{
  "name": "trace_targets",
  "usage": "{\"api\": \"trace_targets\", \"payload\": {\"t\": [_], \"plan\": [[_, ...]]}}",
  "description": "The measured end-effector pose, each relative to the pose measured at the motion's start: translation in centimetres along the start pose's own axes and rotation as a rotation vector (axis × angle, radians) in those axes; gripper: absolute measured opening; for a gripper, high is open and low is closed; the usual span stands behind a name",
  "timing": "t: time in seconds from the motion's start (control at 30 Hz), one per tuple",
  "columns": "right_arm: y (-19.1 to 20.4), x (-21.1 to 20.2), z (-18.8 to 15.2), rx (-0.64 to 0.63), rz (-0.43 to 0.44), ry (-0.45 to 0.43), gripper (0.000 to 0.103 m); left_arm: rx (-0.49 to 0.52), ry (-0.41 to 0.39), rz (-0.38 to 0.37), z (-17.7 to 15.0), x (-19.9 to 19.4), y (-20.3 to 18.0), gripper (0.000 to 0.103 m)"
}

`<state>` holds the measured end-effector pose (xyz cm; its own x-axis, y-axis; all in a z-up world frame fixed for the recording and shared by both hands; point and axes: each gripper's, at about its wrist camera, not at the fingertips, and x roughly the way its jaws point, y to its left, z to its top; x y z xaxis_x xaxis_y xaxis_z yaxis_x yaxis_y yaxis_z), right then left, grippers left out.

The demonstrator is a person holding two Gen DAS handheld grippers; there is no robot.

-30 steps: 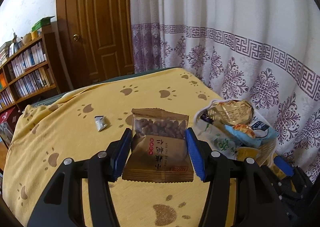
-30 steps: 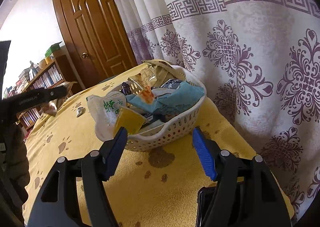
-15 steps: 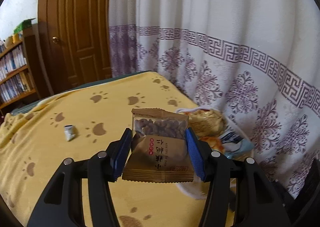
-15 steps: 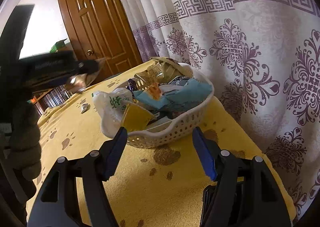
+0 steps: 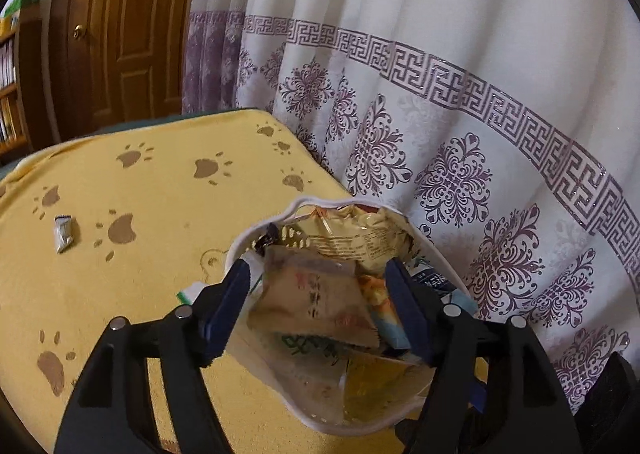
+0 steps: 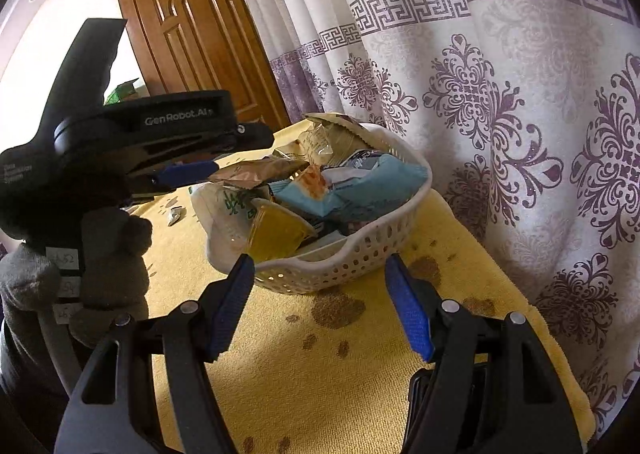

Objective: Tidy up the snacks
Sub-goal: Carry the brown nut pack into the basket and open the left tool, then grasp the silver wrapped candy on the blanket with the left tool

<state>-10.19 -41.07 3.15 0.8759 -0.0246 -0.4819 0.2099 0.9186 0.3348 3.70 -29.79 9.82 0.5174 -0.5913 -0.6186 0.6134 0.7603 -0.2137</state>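
Observation:
A white perforated basket (image 5: 256, 238) heaped with snack packets stands on the yellow paw-print cloth near the curtain. My left gripper (image 5: 318, 274) hangs over it with its jaws opening. The brown nut packet (image 5: 316, 302), blurred and tilted, lies between the blue pads with a gap on each side, over the heap. In the right wrist view the same packet (image 6: 256, 171) sticks out past the left gripper (image 6: 240, 151) above the basket (image 6: 344, 270). My right gripper (image 6: 320, 266) stands open and empty just before the basket's near rim.
A small silver wrapper (image 5: 64, 234) lies alone on the cloth left of the basket. The patterned curtain (image 5: 460, 133) hangs close behind the basket. A wooden door (image 5: 120, 45) stands at the back left. A gloved hand (image 6: 104, 254) holds the left gripper.
The left gripper swung right over the basket and tipped down. Its jaws widened and the brown packet came free of the pads. The right gripper stayed put.

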Motion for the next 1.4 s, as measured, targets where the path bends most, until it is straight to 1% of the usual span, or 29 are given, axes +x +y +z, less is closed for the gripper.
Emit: {"api": "trace_targets", "payload": {"t": [0.17,0.3,0.33,0.37,0.4,0.6,0.73,0.8,0.83,0.97,1.07,1.2,1.27,1.4], "plan": [[0.1,0.0,0.0,-0.005,-0.004,0.002,0.069,-0.018,-0.008,0.013,0.2,-0.4,1.1,0.071],[0.0,0.0,0.0,-0.008,-0.005,0.005,0.07,-0.042,-0.026,0.035,0.6,-0.9,2.7,0.071],[0.1,0.0,0.0,-0.009,-0.004,0.006,0.07,-0.051,-0.029,0.043,0.7,-1.0,3.2,0.071],[0.1,0.0,0.0,-0.009,-0.004,0.005,0.074,-0.059,-0.031,0.052,0.8,-1.1,3.7,0.071],[0.1,0.0,0.0,-0.011,-0.004,0.002,0.077,-0.073,-0.034,0.067,1.0,-1.2,4.5,0.071],[0.2,-0.1,0.0,-0.019,0.006,0.003,0.078,-0.114,-0.049,0.137,1.3,-1.8,8.0,0.071],[0.4,0.0,-0.1,-0.029,0.019,0.009,0.078,-0.135,-0.048,0.209,0.9,-2.0,11.0,0.071],[0.7,0.1,-0.1,-0.041,0.04,0.025,0.083,-0.163,-0.044,0.242,0.8,-1.9,12.8,0.071],[1.0,0.2,-0.3,-0.055,0.054,0.031,0.083,-0.179,-0.042,0.265,0.7,-1.8,13.9,0.071],[2.2,0.2,-0.9,-0.105,0.084,0.054,0.084,-0.216,-0.024,0.342,0.4,-1.1,17.1,0.071],[2.7,0.1,-1.2,-0.118,0.092,0.058,0.084,-0.232,0.013,0.396,0.0,0.1,19.5,0.071],[3.2,0.3,-1.4,-0.131,0.103,0.067,0.084,-0.237,0.056,0.446,-0.4,1.9,21.6,0.071],[3.5,0.3,-1.6,-0.145,0.101,0.066,0.084,-0.253,0.075,0.47,-0.5,2.8,22.8,0.069],[3.6,0.4,-1.6,-0.154,0.1,0.068,0.084,-0.283,0.09,0.497,-0.6,3.7,24.8,0.065]]}}
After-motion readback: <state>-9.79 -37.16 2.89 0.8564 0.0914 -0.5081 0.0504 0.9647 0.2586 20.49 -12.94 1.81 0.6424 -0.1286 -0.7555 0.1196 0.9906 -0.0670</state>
